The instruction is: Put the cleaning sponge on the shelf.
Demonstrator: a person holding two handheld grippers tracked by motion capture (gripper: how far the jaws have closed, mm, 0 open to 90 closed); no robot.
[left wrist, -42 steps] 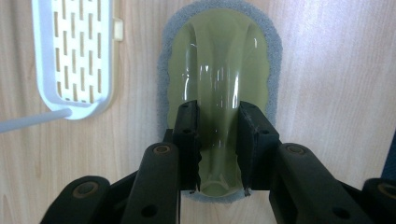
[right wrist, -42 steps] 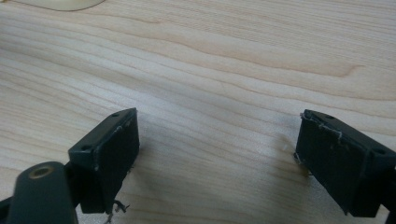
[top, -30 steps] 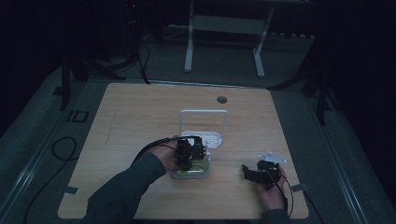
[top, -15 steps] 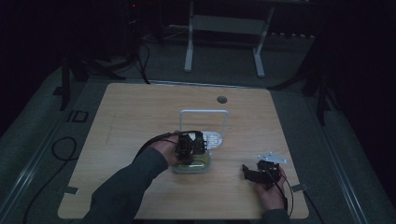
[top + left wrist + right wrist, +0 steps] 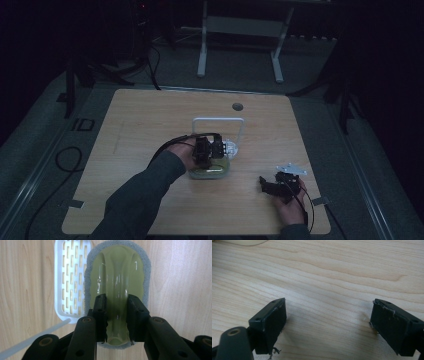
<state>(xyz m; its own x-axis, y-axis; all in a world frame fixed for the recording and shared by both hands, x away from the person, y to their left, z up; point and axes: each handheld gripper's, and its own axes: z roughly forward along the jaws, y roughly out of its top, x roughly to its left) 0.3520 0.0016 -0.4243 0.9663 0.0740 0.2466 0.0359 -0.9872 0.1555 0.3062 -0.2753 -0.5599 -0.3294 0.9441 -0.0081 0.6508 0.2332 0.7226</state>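
A yellow-green sponge [image 5: 117, 272] with a grey scouring rim is pinched across its middle by my left gripper [image 5: 117, 305], and the soft body bulges in between the pads. Seen from above, the left gripper [image 5: 210, 150] points down over the sponge [image 5: 210, 173], just in front of a white rack [image 5: 218, 120]. Under and beside the sponge lies the rack's white slotted tray [image 5: 67, 277]. My right gripper [image 5: 270, 185] rests low at the table's front right. Its jaws [image 5: 329, 312] stand wide apart over bare wood with nothing between them.
The wooden table [image 5: 150, 125] has a round grommet hole [image 5: 237, 106] near its far edge. A thin white bar [image 5: 32, 340] crosses the lower left of the left gripper view. A pale rounded edge [image 5: 244, 242] peeks in at the top left of the right gripper view.
My left hand has shifted a little away from the person and up with the sponge in its jaws. The right hand has kept still.
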